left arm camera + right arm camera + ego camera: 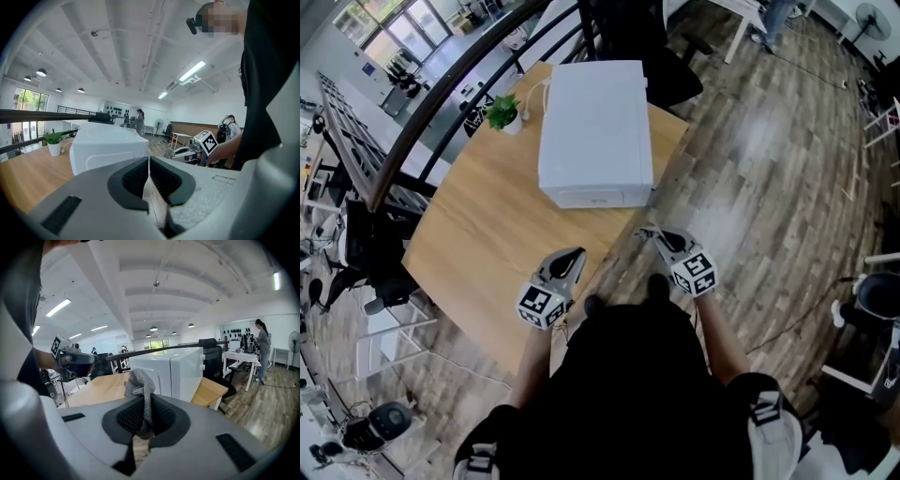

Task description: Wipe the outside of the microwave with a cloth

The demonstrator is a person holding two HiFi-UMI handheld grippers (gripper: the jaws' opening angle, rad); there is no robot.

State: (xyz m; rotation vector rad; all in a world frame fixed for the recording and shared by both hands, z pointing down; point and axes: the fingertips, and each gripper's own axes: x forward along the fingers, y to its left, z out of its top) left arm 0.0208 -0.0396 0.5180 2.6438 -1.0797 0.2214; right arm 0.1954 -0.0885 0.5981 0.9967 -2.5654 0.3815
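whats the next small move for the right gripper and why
Probably bring the right gripper forward to the white box-shaped microwave on the light wooden table: its jaws are shut on the grey knitted cloth, which is not yet touching the microwave.

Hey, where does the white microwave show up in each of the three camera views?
Head view: microwave top centre, at the far end of the wooden table.
Left gripper view: microwave left of centre, beyond the shut jaws.
Right gripper view: microwave at centre, behind the cloth gripped in the jaws.
Shared landmark: the wooden table, under the microwave in all three.
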